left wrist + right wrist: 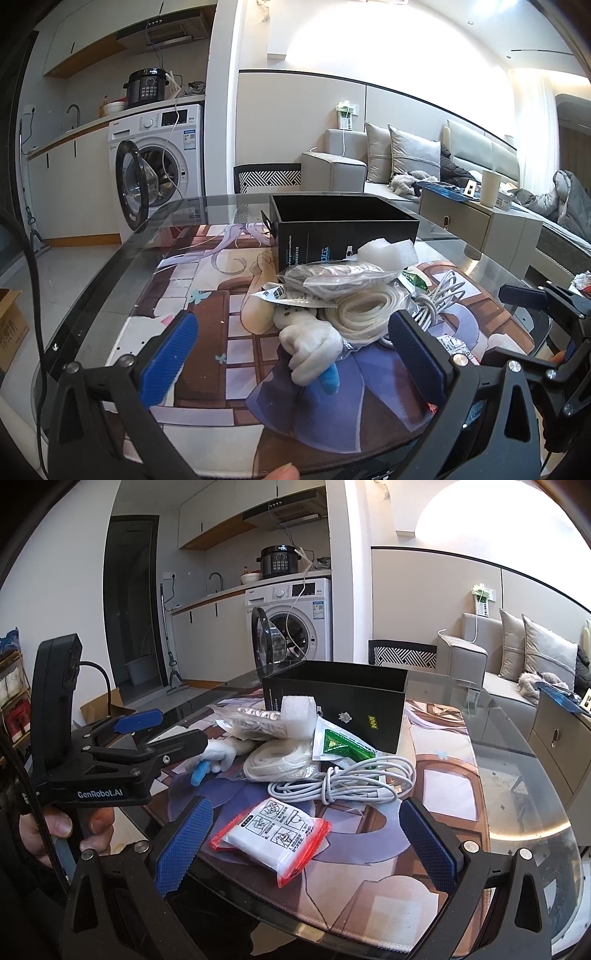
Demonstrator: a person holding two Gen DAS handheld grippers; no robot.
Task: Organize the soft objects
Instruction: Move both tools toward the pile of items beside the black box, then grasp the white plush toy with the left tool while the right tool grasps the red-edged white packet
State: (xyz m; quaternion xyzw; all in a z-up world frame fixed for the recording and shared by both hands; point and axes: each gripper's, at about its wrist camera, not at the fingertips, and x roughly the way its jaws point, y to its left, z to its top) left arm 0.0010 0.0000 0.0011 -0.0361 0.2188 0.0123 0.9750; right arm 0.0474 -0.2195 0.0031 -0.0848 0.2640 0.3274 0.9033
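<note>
The box (343, 705) is black with a small yellow mark, and the foam piece (299, 716) is white. The packet (275, 836) is white with red edges, the sachet (341, 747) green, the cable (347, 781) white. Blue ridged pads (184, 845) line the black grippers, above a brown-and-purple illustrated mat (436, 794).

Left wrist view: low over the surface (110, 280), looking forward between the left claw (291, 354) fingers, close to the white plush toy (310, 343). Right wrist view: similarly low, set further right, close to the red-edged packet (273, 834). Shared by both: black box (343, 229), coiled white cable (343, 779), washing machine (291, 616), sofa (369, 166).
</note>
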